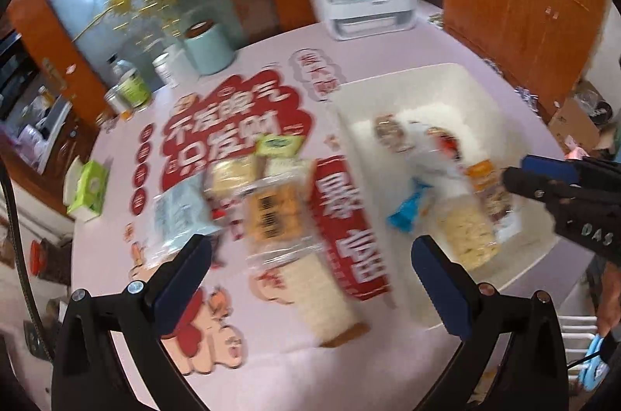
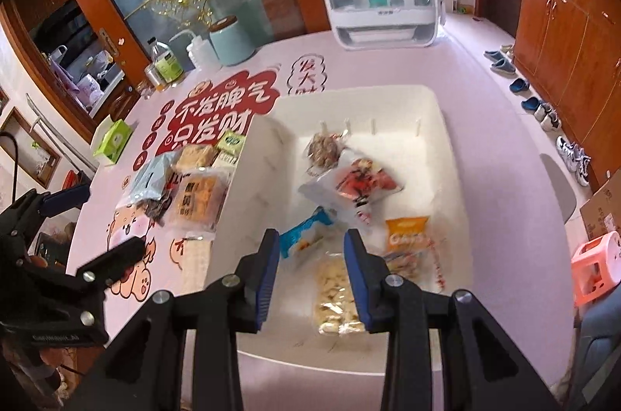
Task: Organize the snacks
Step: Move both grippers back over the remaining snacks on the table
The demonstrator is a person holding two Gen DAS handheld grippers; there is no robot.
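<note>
On the pink counter [image 2: 485, 108], going left to right, my left tool [image 1: 310, 255] hangs with its jaws spread wide and nothing between them, above the loose snacks. Beneath it lies a long pale cracker pack [image 1: 322, 294], with an orange biscuit pack [image 1: 271, 213] just beyond and a clear blue-tinted bag [image 1: 182, 213] to the left. A green tissue box [image 1: 87, 189] sits well apart at the far left. The red decal [image 2: 221, 112] reads 不发脾气 只发财. Right of the pile stands the white bin [image 2: 446, 155], and my right tool [image 2: 312, 275] hovers over its near end, jaws partly apart and gripping nothing. Below it lies a clear puffed-snack pack [image 2: 335, 298], beside a blue wrapper [image 2: 304, 236], an orange bag [image 2: 407, 236] whose writing is too blurred to read, and a red-printed pouch [image 2: 357, 182].
</note>
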